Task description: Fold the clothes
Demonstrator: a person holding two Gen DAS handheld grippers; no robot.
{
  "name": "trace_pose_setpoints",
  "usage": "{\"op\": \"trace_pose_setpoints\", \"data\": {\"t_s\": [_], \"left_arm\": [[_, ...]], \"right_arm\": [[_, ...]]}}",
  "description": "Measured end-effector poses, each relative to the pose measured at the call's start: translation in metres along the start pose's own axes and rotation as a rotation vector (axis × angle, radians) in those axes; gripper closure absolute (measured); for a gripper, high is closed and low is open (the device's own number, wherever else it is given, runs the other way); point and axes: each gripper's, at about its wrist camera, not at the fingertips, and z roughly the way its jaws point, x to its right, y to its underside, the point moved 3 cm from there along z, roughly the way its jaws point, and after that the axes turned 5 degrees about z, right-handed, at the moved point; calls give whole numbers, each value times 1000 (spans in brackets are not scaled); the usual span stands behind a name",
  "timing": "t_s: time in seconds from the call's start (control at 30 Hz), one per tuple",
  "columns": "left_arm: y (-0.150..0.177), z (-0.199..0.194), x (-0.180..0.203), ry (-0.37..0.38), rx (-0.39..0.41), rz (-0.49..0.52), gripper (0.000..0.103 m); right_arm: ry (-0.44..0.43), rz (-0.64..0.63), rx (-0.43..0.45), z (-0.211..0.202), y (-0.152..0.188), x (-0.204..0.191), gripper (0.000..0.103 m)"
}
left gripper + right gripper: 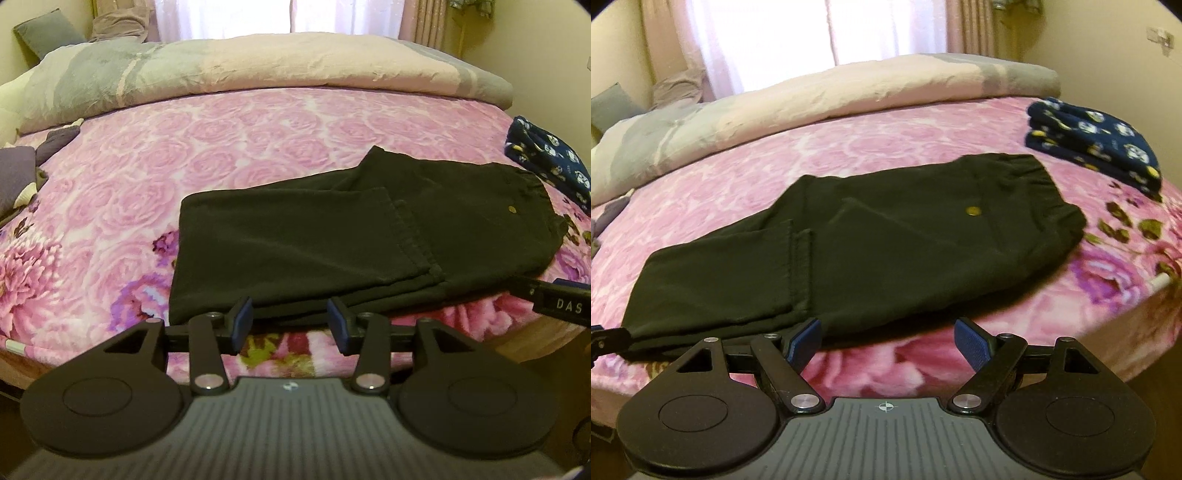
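Note:
Dark trousers [332,236] lie folded across the pink rose-patterned bed cover [184,155], legs doubled back toward the waistband, which carries a small brass button [972,211]. My left gripper [291,325] hovers just short of the trousers' near edge, jaws apart with nothing between them. My right gripper [886,345] stands wide open at the near edge of the trousers [849,251], also holding nothing. A finger of the right gripper shows at the right edge of the left wrist view.
A folded navy patterned garment [1100,144] lies at the bed's right side. A rolled duvet [258,70] runs along the far side under a window. Purple and grey clothes [18,173] sit at the left edge. The wooden bed frame [524,339] borders the near side.

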Motion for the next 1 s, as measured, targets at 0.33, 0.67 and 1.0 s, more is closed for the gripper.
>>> {"op": "trace_pose_setpoints", "data": {"t_s": [0.33, 0.67, 1.0], "left_arm": [[-2, 12, 3, 2, -25, 4, 62], [-5, 30, -1, 29, -37, -22, 60], [-12, 41, -5, 90, 9, -47, 60]], "right_arm": [[29, 34, -16, 8, -3, 18, 21], [-86, 307, 6, 26, -7, 79, 21], [-258, 929, 114, 49, -13, 202, 22]]}}
